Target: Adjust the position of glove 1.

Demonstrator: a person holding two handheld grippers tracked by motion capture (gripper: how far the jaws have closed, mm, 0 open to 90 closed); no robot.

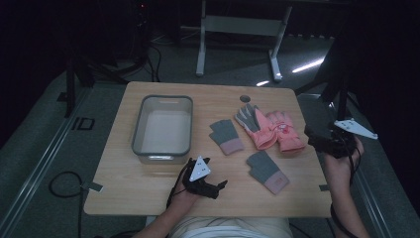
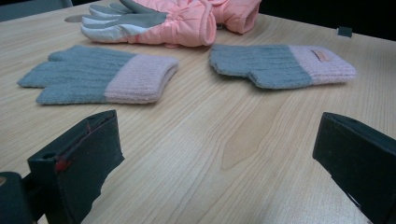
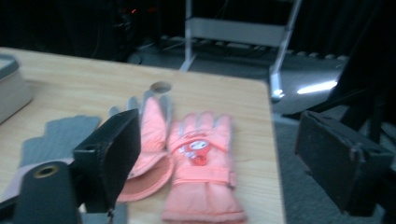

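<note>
Nothing seems done yet: both pink gloves (image 1: pixel 275 130) and both grey gloves (image 1: pixel 227 136) lie on the bench (image 1: pixel 148 183) at three o'clock of the empty bin (image 1: pixel 162 127), while the left claw (image 1: pixel 220 187) and right claw (image 1: pixel 311 135) are spread, holding nothing

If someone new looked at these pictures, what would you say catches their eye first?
The pair of pink padded gloves near the table's far right side stands out most, one overlapping the other. Two grey knitted gloves with pink cuffs lie flat near them, one at the centre and one closer to the person. A grey-rimmed bin sits on the left, and both the left gripper and right gripper are open, holding nothing.
</note>
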